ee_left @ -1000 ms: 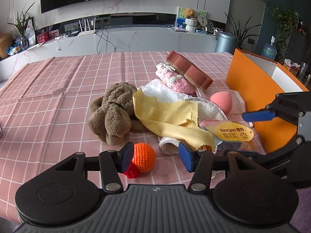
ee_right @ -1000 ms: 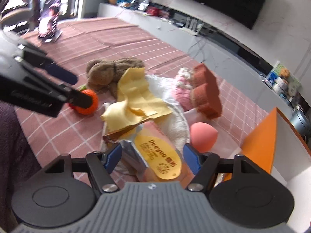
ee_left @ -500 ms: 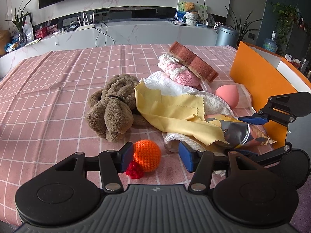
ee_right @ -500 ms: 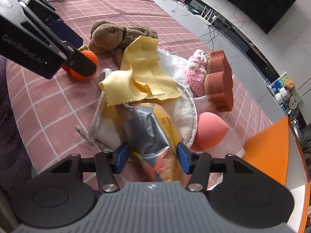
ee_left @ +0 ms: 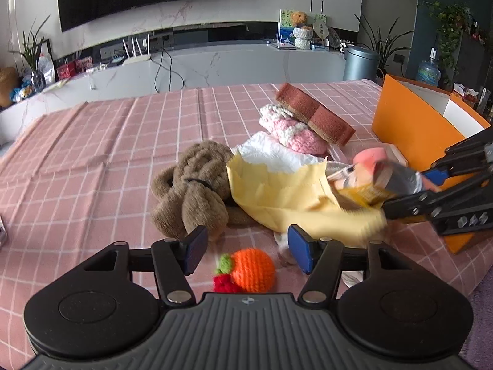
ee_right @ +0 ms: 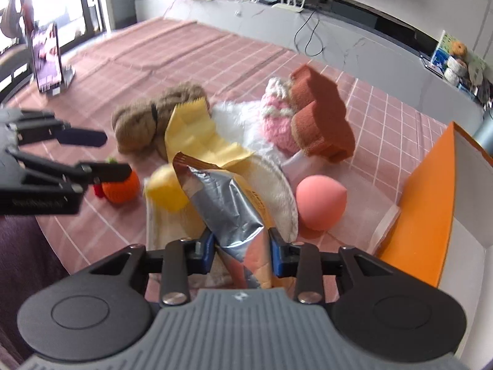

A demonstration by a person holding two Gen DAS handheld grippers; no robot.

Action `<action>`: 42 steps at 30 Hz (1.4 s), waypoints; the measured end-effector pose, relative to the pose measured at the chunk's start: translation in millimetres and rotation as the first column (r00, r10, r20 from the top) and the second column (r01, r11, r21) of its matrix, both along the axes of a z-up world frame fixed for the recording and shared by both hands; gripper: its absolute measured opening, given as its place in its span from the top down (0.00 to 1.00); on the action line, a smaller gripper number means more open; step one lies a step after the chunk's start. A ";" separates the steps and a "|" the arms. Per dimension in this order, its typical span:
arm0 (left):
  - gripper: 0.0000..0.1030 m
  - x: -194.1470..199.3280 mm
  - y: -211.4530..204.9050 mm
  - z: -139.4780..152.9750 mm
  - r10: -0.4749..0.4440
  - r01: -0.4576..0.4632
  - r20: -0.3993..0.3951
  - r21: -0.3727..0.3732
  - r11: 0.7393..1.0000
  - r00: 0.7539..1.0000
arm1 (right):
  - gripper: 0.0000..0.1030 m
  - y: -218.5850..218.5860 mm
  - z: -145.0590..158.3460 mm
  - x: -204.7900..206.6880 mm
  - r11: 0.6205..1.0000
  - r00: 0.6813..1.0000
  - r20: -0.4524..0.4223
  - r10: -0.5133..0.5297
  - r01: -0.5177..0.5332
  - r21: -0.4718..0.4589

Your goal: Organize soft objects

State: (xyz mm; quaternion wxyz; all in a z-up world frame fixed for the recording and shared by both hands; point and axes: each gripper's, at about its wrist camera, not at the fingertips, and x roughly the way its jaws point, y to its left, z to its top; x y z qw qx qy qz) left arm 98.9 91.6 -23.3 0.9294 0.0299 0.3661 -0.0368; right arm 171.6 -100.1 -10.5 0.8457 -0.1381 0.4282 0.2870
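My right gripper [ee_right: 242, 251] is shut on a silver and yellow snack packet [ee_right: 228, 203] and holds it above the pile; the packet also shows in the left wrist view [ee_left: 388, 178]. My left gripper [ee_left: 245, 249] is open and empty, just above a crocheted orange ball [ee_left: 252, 269]. A yellow cloth [ee_left: 286, 197] drapes over a white towel [ee_left: 271, 155]. A brown plush toy [ee_left: 194, 191], a pink knitted piece [ee_left: 295, 132], a rust sponge [ee_left: 314, 114] and a pink egg sponge [ee_right: 320, 199] lie on the pink checked tablecloth [ee_left: 92, 160].
An orange box [ee_right: 431, 203] with a white inside stands at the table's right edge. A phone on a stand [ee_right: 47, 58] sits at the far left. A white counter [ee_left: 215, 64] runs behind the table.
My right gripper closed on the snack packet and lifted it off the pile, dragging the yellow cloth's edge. My left gripper rose slightly over the orange ball.
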 end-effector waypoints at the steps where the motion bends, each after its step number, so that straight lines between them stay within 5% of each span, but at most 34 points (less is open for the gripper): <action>1: 0.28 2.4 1.0 1.0 -0.001 0.000 0.011 0.017 1.000 1.000 | 0.67 -3.0 4.6 3.4 0.999 1.000 -0.015 -0.025 0.025 0.035; 7: 0.24 33.0 11.1 -2.5 0.020 -0.021 0.015 0.081 0.996 1.000 | 0.66 -13.0 -6.7 37.9 0.961 0.964 -0.195 -0.180 0.215 0.174; 18: 0.24 67.1 22.0 -33.0 0.035 -0.022 -0.082 0.156 0.987 0.996 | 0.61 -5.6 -6.4 34.2 0.972 0.980 -0.059 -0.188 0.195 0.131; 21: 0.39 65.4 23.3 -32.8 0.035 -0.024 -0.080 0.132 0.991 0.996 | 0.63 -3.0 -5.1 31.4 0.979 0.985 -0.009 -0.170 0.170 0.108; 26: 0.55 57.2 21.0 -21.6 0.050 -0.045 -0.029 0.134 0.990 0.998 | 0.70 -8.1 -5.4 29.4 0.973 0.985 -0.032 -0.172 0.175 0.148; 38: 0.55 24.5 23.2 32.6 0.138 -0.147 0.108 0.090 0.985 0.985 | 0.71 -34.6 25.9 9.6 0.918 0.967 -0.063 -0.246 0.253 0.306; 42: 0.55 9.5 8.5 56.7 0.143 -0.184 0.213 0.186 0.965 0.966 | 0.71 -40.0 41.4 -5.5 0.910 0.967 -0.026 -0.252 0.246 0.332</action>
